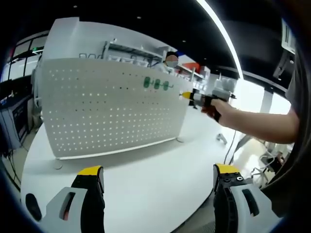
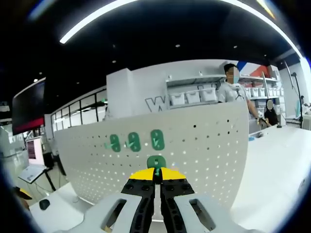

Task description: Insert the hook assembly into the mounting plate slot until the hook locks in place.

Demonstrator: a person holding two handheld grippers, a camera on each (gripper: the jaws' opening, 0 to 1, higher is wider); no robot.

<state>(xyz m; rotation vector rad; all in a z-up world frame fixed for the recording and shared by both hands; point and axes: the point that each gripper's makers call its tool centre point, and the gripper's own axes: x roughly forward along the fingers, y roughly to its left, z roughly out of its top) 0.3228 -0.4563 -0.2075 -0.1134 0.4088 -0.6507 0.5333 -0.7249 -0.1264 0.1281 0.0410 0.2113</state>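
A white pegboard mounting plate stands upright on the white table. Three green hooks hang in a row near its top right. My left gripper is open low over the table, well in front of the plate, nothing between its yellow-tipped jaws. The right gripper, held by a person's hand, reaches toward the plate's right edge. In the right gripper view my right gripper is shut on a green hook, close to the plate, just below the three hung hooks.
A person stands behind the plate by shelves with white bins. The holder's arm crosses the right side. A small grey object lies on the table's far right. A monitor stands at the left.
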